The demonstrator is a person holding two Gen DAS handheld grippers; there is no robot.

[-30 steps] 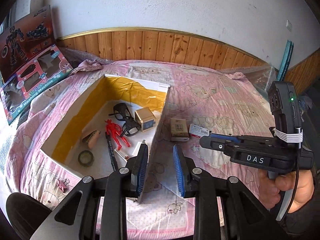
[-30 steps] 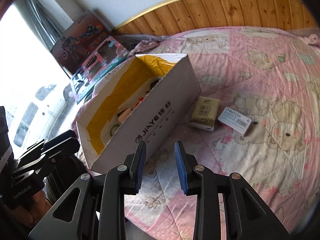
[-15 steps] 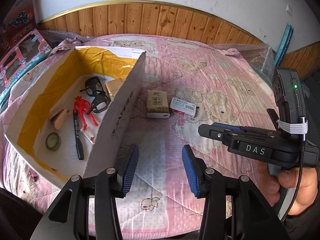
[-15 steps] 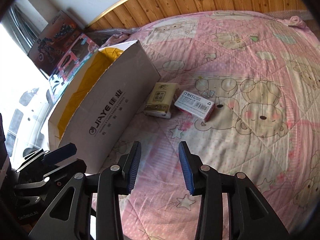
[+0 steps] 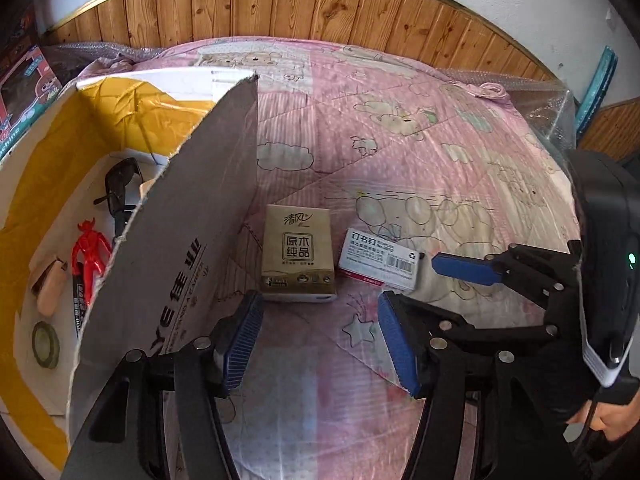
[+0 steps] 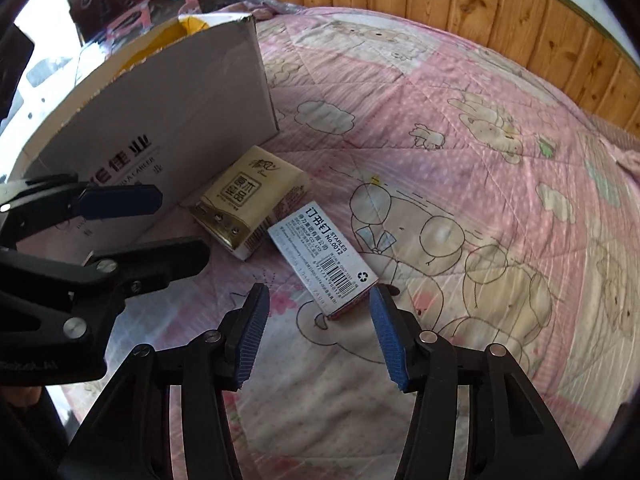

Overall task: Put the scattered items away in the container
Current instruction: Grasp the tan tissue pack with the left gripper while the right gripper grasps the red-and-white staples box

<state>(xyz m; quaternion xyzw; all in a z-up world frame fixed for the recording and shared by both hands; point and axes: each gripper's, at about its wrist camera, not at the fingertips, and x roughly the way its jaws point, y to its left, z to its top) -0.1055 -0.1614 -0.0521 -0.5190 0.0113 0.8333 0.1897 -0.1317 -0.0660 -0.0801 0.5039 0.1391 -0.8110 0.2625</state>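
A tan tissue pack [image 5: 298, 254] [image 6: 250, 206] lies on the pink quilt beside the cardboard box [image 5: 176, 240] [image 6: 160, 120]. Next to it lies a white staples box [image 5: 380, 258] [image 6: 322, 258]. My left gripper [image 5: 320, 320] is open, just short of the tissue pack, nothing between its fingers. My right gripper [image 6: 318, 320] is open too, its blue pads on either side of the near end of the staples box, not touching it. Inside the cardboard box lie sunglasses [image 5: 120, 184], a red figure [image 5: 90, 248], a marker and a tape roll [image 5: 45, 344].
The pink quilt [image 5: 400, 160] [image 6: 480, 160] covers the bed up to a wood-panelled wall [image 5: 320, 4]. Toy boxes [image 6: 132, 4] lean behind the cardboard box. A person's hand [image 5: 600, 420] holds the right gripper's handle at the lower right.
Both grippers moved forward and down toward the two items beside the box. Both opened wider. The right one now straddles the near end of the staples box.
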